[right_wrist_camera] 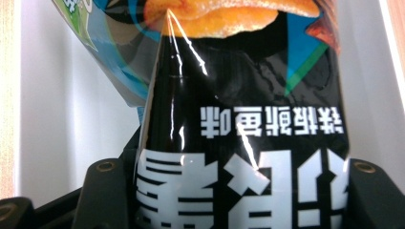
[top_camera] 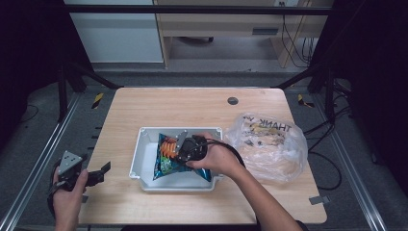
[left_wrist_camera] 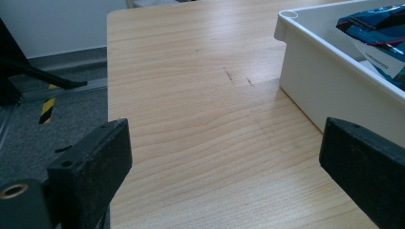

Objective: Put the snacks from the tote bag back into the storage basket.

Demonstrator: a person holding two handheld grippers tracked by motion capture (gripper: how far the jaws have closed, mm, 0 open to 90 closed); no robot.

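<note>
Reaching in from the near right, my right gripper (top_camera: 182, 150) pinches the glossy, crinkled snack bag (top_camera: 168, 156) lying in the white plastic tray (top_camera: 137, 161) at the middle of the pale wooden table (top_camera: 192, 108). My left gripper (top_camera: 98, 174) hovers at the near left edge, jaws spread wide. A clear, wrinkled plastic bag (top_camera: 269, 144) slumps right of the tray.

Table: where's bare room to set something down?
Free: the table strip behind the white tray, and the patch left of it by the left gripper. Crowded: tray holds the chip bag; plastic bag fills the right.
</note>
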